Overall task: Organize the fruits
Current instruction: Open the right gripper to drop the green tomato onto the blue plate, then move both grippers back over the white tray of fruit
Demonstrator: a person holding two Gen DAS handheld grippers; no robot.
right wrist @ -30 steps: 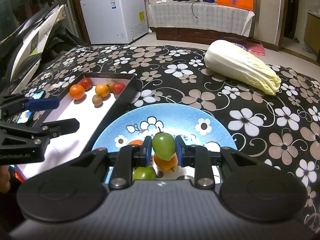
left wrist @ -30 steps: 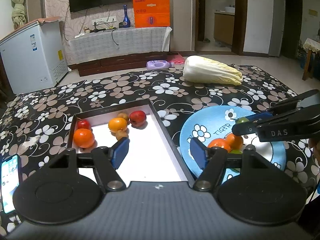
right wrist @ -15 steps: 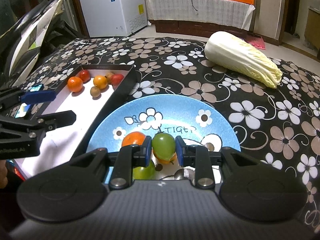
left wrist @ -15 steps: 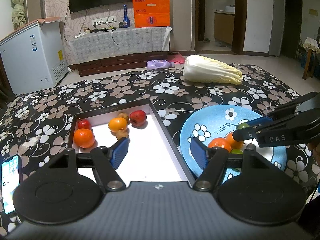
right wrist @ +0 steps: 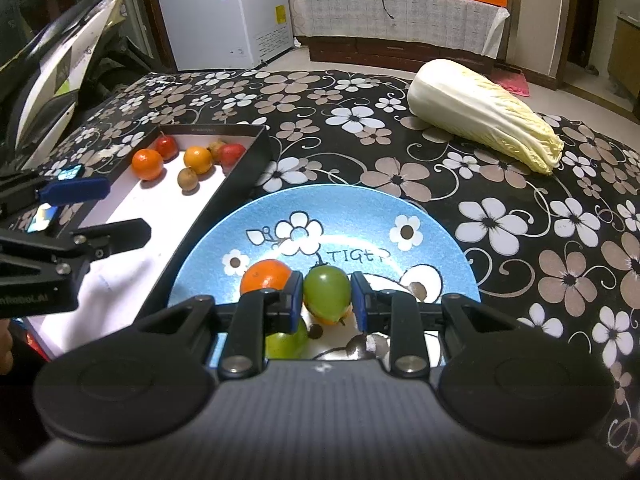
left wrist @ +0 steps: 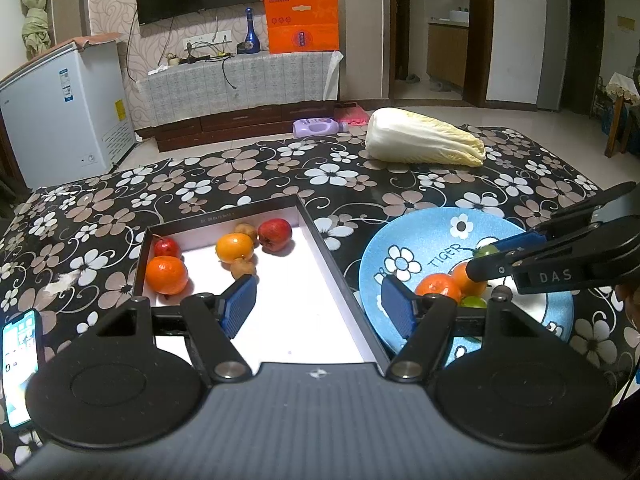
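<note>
My right gripper (right wrist: 326,300) is shut on a green fruit (right wrist: 327,297) low over the blue flowered plate (right wrist: 360,216). The plate also holds an orange (right wrist: 266,276), a second orange partly hidden under the held fruit, and another green fruit (right wrist: 286,340). A black tray with a white floor (left wrist: 304,320) holds several fruits: an orange (left wrist: 166,274), a yellow-orange one (left wrist: 235,247), red ones (left wrist: 275,234) and small brown ones (left wrist: 243,268). My left gripper (left wrist: 318,306) is open and empty above the tray's near right part. The right gripper (left wrist: 496,258) shows at the right of the left wrist view.
A napa cabbage (left wrist: 424,142) lies at the far side of the flowered tablecloth. A phone (left wrist: 20,364) lies at the left edge by the tray. The tray's black right wall (left wrist: 340,280) runs between tray and plate.
My right gripper has come down toward the plate with the green fruit still held. The left gripper has stayed in place, open.
</note>
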